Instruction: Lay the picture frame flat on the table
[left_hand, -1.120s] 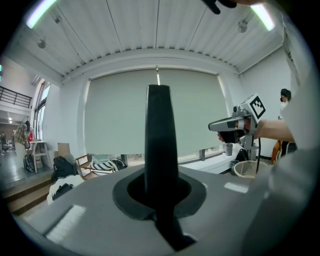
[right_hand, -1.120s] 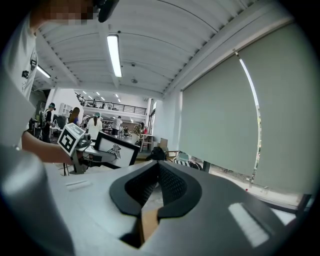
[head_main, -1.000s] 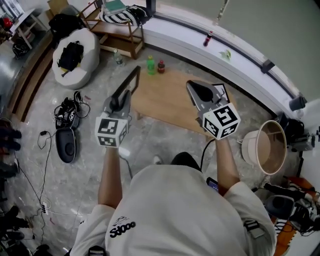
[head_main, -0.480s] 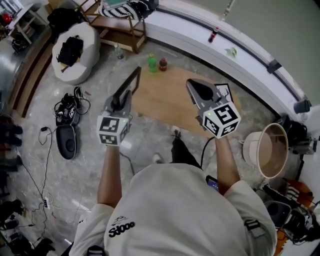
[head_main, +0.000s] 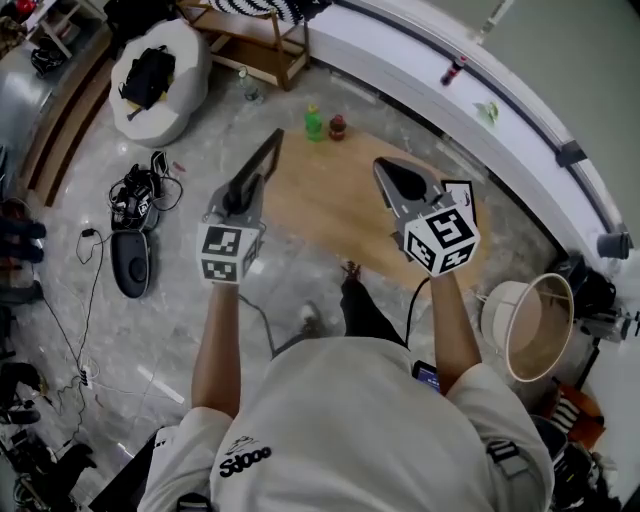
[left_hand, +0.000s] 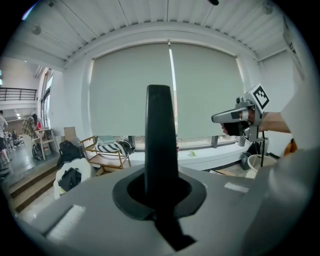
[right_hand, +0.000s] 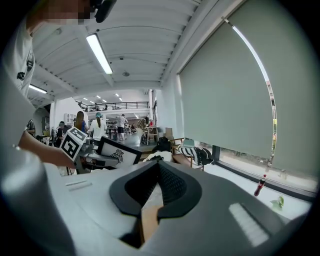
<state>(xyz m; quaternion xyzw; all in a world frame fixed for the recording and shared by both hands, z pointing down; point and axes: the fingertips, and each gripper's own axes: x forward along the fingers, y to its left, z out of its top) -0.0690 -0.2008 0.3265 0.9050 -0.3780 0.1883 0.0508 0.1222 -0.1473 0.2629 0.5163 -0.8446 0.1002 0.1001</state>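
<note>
The picture frame (head_main: 262, 162) has a black border and stands on edge in the air over the left end of the wooden table (head_main: 335, 205). From above I see only its thin black edge. My left gripper (head_main: 240, 196) is shut on its lower edge. In the left gripper view the frame (left_hand: 160, 132) rises as a dark bar from the jaws. The right gripper view shows the frame's (right_hand: 119, 152) white face with a plant drawing. My right gripper (head_main: 388, 168) hovers over the table's right part, shut and holding nothing, its tips (right_hand: 159, 164) meeting.
A green bottle (head_main: 313, 122) and a red bottle (head_main: 338, 126) stand on the floor by the table's far edge. A white beanbag (head_main: 155, 75) and a wooden chair (head_main: 255, 35) are at far left. Cables and shoes (head_main: 135, 215) lie on the floor. A round white bin (head_main: 530, 320) stands right.
The head view has shifted slightly and the person's leg has stepped forward. Both grippers keep the same pose, with the frame still upright in the left one.
</note>
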